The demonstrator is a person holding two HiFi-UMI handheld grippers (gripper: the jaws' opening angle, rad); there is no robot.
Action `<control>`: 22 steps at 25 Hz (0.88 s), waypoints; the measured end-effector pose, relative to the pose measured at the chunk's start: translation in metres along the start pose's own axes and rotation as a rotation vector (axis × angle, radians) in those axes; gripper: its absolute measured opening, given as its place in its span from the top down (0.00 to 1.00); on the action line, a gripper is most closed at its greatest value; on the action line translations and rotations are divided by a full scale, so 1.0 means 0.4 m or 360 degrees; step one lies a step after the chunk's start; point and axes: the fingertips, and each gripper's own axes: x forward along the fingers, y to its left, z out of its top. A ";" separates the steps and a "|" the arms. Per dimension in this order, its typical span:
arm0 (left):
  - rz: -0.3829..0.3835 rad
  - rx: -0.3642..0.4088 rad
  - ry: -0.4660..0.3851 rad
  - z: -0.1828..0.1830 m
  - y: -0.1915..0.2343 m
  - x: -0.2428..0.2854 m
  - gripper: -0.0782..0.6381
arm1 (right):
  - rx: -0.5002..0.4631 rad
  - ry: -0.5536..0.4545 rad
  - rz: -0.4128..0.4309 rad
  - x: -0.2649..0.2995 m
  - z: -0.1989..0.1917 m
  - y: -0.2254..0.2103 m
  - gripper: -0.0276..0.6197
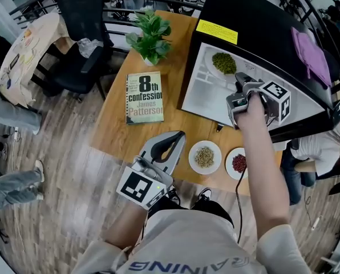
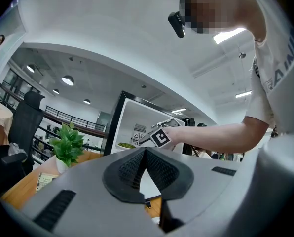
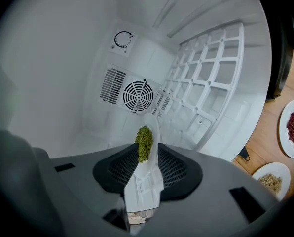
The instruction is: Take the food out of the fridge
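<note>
Right gripper view: right gripper [image 3: 148,156] pinches rim of green-bean plate [image 3: 142,183], inside fridge [image 3: 63,83]; left gripper [image 2: 146,152] closed, empty.

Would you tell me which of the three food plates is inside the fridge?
The green-food plate, clamped in the right gripper; the beige-grain plate and red-bean plate sit outside on the table.

Left gripper [image 1: 175,139]: held low, close to the torso, pointing level. Jaws closed together, nothing between them.
Right arm [image 1: 262,164]: bare forearm stretched forward.
Right gripper [image 1: 240,81]: tilted slightly down. Jaws clamped on the rim of a plate [image 3: 146,180], which sits edge-on between them.
</note>
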 end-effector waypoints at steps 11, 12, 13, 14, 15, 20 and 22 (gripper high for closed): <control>-0.0021 -0.0012 -0.0015 0.004 0.004 0.002 0.88 | 0.0048 -0.0045 -0.0038 0.002 0.005 -0.023 0.91; -0.0020 -0.0013 -0.0014 0.004 0.005 0.000 0.88 | 0.0058 -0.0044 -0.0029 0.000 0.004 -0.023 0.91; -0.0018 -0.0013 -0.0013 0.004 0.006 -0.002 0.88 | 0.0065 -0.0041 -0.0017 -0.001 0.002 -0.022 0.91; -0.0016 -0.0013 -0.0011 0.004 0.007 -0.003 0.88 | 0.0068 -0.0038 -0.0007 -0.003 -0.001 -0.021 0.91; -0.0015 -0.0013 -0.0010 0.003 0.006 -0.005 0.88 | 0.0065 -0.0039 0.0004 -0.005 -0.002 -0.021 0.92; -0.0020 -0.0002 -0.0008 0.006 0.000 -0.007 0.88 | 0.0029 -0.0036 0.0090 -0.020 -0.008 0.001 0.92; -0.0021 -0.0002 -0.0008 0.006 -0.002 -0.008 0.88 | 0.0022 -0.0020 0.0091 -0.024 -0.013 0.003 0.92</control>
